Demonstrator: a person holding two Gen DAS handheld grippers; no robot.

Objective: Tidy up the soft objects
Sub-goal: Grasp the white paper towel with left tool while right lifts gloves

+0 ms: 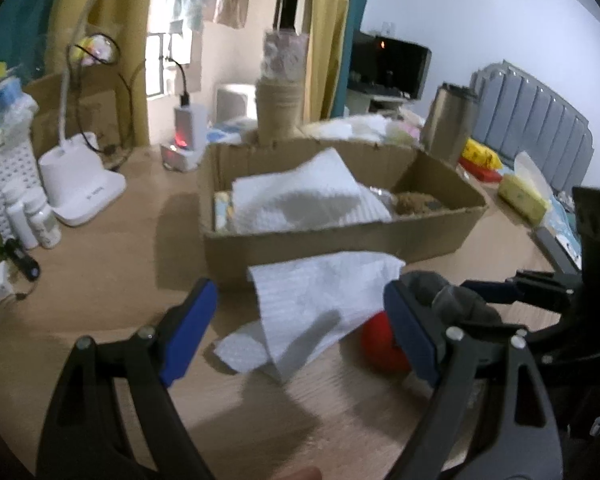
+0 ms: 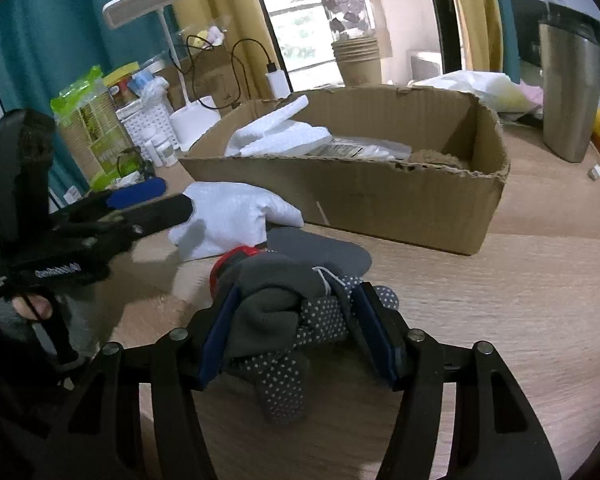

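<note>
My left gripper (image 1: pixel 300 336) hangs spread wide over the worktop (image 1: pixel 112 280), gripping nothing; a white foam sheet (image 1: pixel 320 300) lies between and just ahead of its fingers, featherlight and floppy, best pinched at its near edge. To the right, my right gripper (image 2: pixel 296 332) is clenched on a bundle of grey and dotted cloth (image 2: pixel 276 312), soft, limp, likely to sag and trail. The cardboard box (image 2: pixel 380 200) stands ahead of both, already holding white sheets.

A home bedroom: padded headboard (image 1: pixel 540 120), curtains (image 1: pixel 324 40), cluttered wooden desk (image 1: pixel 140 248).
</note>
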